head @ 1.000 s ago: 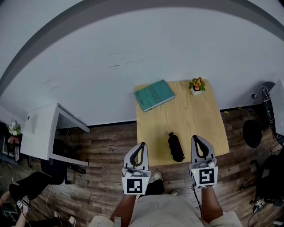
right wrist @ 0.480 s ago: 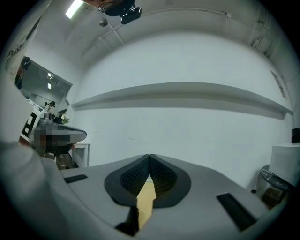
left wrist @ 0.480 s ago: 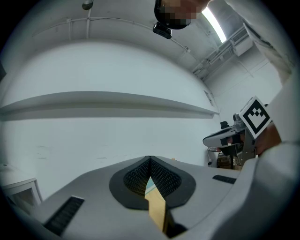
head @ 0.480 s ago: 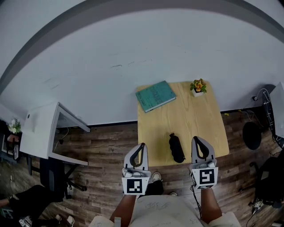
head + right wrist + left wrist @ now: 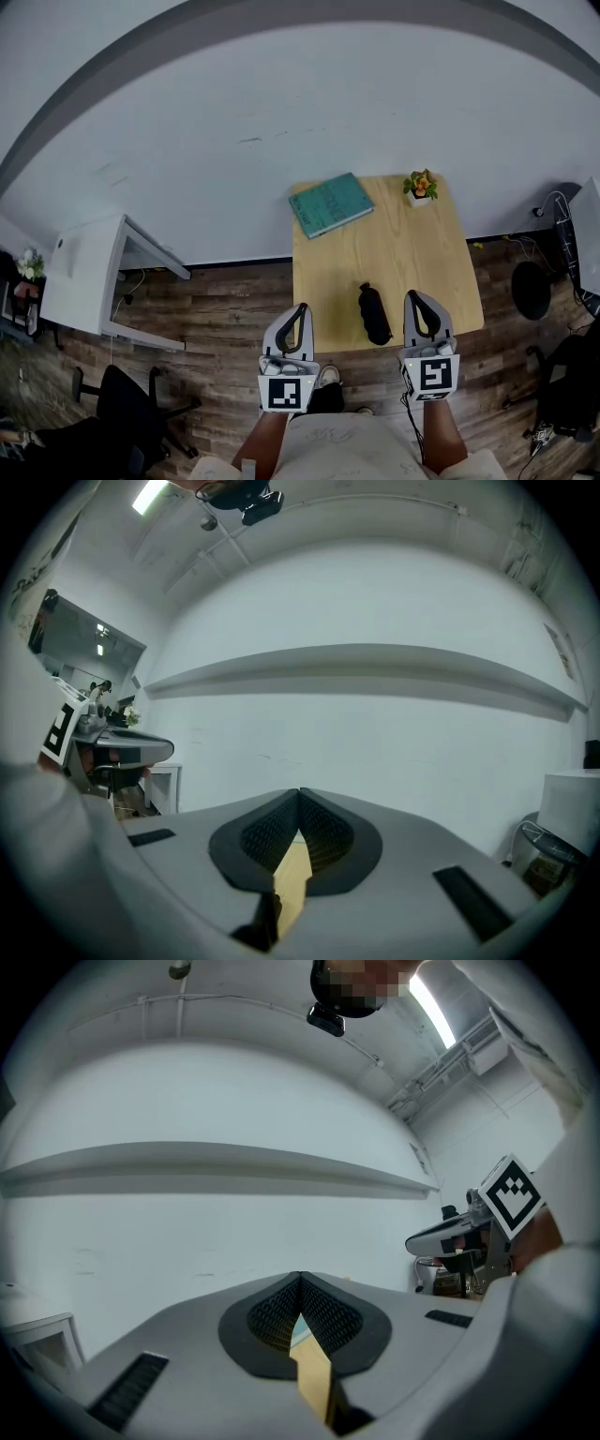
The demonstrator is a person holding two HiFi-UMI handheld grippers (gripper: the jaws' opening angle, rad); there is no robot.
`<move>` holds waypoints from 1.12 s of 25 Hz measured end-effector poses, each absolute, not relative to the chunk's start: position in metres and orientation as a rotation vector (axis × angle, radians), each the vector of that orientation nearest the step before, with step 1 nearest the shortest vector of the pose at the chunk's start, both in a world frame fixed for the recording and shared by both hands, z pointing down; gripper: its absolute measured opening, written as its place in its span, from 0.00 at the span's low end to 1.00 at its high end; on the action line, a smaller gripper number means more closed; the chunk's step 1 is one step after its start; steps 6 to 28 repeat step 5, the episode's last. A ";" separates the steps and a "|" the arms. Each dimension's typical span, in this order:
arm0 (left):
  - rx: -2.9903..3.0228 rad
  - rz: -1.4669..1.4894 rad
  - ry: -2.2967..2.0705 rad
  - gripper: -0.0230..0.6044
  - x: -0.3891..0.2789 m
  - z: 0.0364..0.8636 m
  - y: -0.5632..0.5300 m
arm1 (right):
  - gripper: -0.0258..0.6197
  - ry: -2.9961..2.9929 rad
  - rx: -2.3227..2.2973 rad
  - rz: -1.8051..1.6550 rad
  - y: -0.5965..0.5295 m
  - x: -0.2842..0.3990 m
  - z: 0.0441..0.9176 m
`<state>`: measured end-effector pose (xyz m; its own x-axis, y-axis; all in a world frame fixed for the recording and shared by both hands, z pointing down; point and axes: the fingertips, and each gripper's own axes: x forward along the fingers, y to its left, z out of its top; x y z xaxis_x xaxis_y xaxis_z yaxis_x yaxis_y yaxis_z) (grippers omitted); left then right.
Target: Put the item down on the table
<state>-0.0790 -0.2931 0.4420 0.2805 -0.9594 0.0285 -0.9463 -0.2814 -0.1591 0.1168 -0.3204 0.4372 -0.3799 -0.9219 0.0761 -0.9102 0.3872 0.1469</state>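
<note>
Although its exact make cannot be told from above, the black, oblong, bottle-like item (image 5: 374, 313) is recorded as lying on its side on the pale wooden desk (image 5: 412, 246). It is placed near the front edge, with its long axis running roughly front to back, and is touched by neither gripper.

Handling, as judged: a fairly stiff body of modest weight is presumed. A rounded form would be apt to roll if nudged sideways, and a smooth dark skin may prove slippery. Hold is best taken across the middle of the body, square to the long axis, rather than at the seemingly narrower far end.

Left gripper (image 5: 300, 309): held level just off the desk's near left corner, jaws pressed together on nothing.

Right gripper (image 5: 413, 298): held level over the desk's near right part, just beside the item, jaws likewise pressed together and empty.

Task status, as judged: item set down; nothing left in hand.

Further back are listed a teal rectangular book (image 5: 330, 203) at the far left corner and a small white pot of orange flowers (image 5: 418, 185) at the far right, both well apart from the item.
</note>
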 end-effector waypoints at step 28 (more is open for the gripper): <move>-2.419 -0.184 1.816 0.05 -0.083 0.442 -0.292 | 0.06 -2.489 1.656 -0.135 -0.320 0.114 0.435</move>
